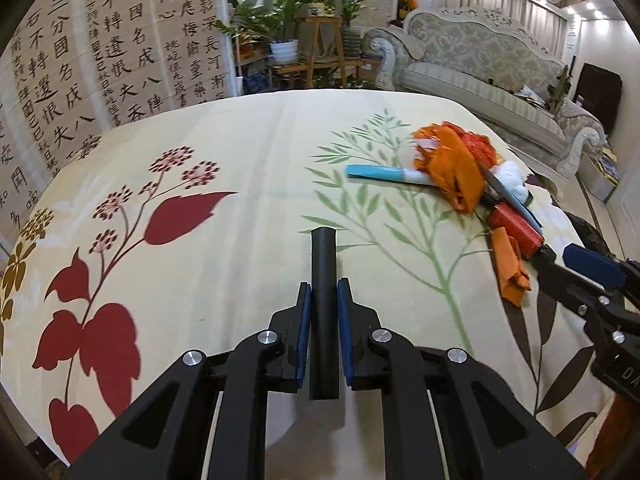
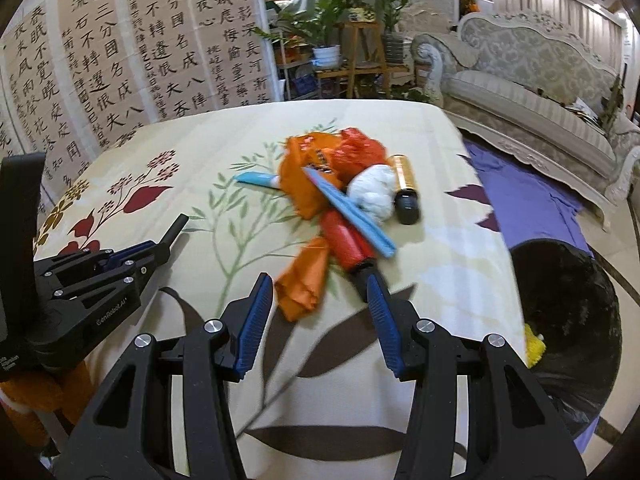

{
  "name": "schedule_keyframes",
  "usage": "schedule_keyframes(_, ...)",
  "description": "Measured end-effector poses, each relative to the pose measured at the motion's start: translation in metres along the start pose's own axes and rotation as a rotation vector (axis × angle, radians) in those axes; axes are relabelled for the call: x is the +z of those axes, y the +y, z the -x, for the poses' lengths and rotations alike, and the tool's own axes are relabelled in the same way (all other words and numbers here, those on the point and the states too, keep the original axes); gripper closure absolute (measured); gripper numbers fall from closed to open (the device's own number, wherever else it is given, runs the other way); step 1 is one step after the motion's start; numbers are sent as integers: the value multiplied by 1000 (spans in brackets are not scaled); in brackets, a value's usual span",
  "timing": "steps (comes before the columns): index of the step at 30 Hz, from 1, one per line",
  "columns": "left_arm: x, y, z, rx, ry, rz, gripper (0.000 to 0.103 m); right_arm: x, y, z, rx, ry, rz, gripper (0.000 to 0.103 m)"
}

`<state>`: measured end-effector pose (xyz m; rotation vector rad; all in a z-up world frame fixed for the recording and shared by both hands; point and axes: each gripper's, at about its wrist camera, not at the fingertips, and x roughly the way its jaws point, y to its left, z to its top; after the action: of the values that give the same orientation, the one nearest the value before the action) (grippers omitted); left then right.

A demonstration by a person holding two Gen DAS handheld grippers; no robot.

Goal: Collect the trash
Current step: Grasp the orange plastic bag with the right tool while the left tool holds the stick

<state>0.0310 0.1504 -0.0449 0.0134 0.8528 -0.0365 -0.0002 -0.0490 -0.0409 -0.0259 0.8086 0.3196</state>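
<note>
A black-lined bin (image 2: 576,332) past the table's (image 2: 452,264) right edge holds something yellow (image 2: 535,345). The left gripper (image 1: 324,304) clenches a black tube (image 1: 325,280); the right gripper (image 2: 320,312) gapes, grasping nothing.

"genrobot.ai" on left gripper (image 2: 176,226)

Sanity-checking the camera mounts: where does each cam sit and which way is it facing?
Left wrist: on the left gripper, looking forward and down across the tablecloth; its jaws are clamped on a black tube; right gripper at the right edge.
Right wrist: on the right gripper, facing the trash pile and the bin; jaws open, empty; left gripper at the left.
Shared: tablecloth, pile, sofa, plants, calligraphy wall.
</note>
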Motion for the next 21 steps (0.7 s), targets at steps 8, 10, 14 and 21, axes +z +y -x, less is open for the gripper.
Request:
schedule_keyframes(8, 0, 15, 1, 11, -6, 28, 89, 5, 15, -24, 4, 37, 28, 57)
schedule_keyframes(10, 0, 16, 1, 7, -6, 33, 89, 6, 15, -28, -8, 47, 27, 62)
schedule_keyframes(14, -1, 15, 1, 2, -8, 31, 89, 5, 14, -36, -21, 68, 22, 77)
schedule_keyframes(21, -2, 14, 3, -8, -14, 39, 89, 1, 14, -30, -17, 54, 38, 84)
